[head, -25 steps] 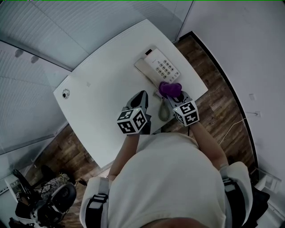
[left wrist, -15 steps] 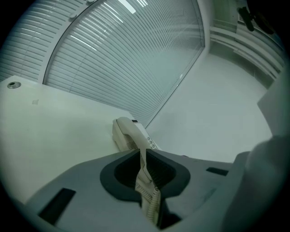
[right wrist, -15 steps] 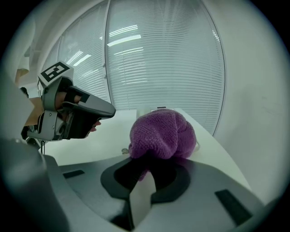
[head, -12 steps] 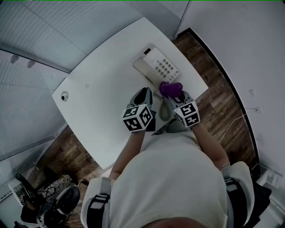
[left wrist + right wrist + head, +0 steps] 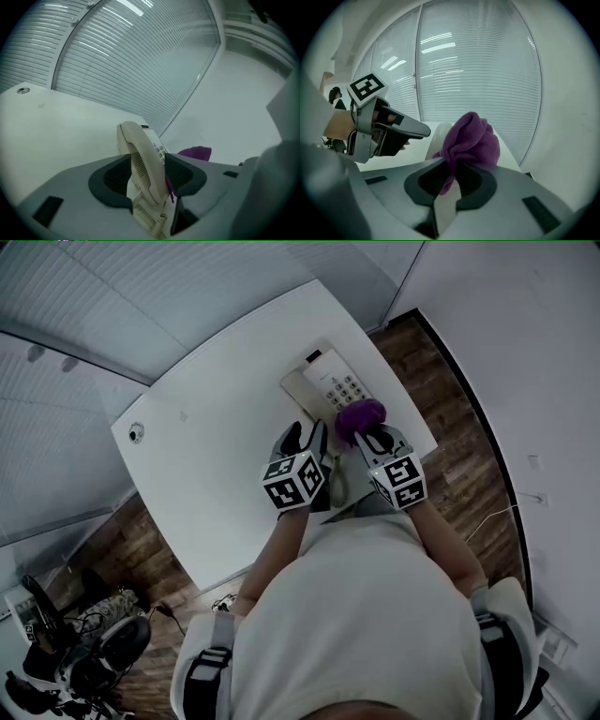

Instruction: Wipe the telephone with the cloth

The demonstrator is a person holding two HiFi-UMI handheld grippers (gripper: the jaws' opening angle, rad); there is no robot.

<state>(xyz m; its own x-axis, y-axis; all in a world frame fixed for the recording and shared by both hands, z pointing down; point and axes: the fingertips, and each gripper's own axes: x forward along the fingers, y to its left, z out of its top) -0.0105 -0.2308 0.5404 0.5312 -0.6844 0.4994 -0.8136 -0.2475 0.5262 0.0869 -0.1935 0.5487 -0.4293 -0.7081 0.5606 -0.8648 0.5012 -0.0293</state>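
**Cloth, purple and fluffy (image 5: 359,415), bunched over a cream plastic desk telephone (image 5: 323,381)**

So the phone sits at the far right corner of the white rounded table (image 5: 216,427), with wood floor (image 5: 450,465) just past the edge. The right gripper (image 5: 373,439) is pinching that purple cloth. In its own view the jaws are clamped on a fold and the rest puffs out in front (image 5: 471,138). From the head view the wad sits right over the near end of the keypad, though I can't tell whether it's actually touching.

The left gripper (image 5: 307,437) is just beside it, on the near side of the phone. Its jaws are opening, and the cream curved handset (image 5: 143,164) stands between the dark pads (image 5: 112,180), with its coiled cord (image 5: 150,220) hanging down at the bottom. The pads don't look like they're squeezing it. The phone base shows right behind the handset.

There's also a small round metal grommet (image 5: 138,432) way over on the left side of the table, well apart from everything.
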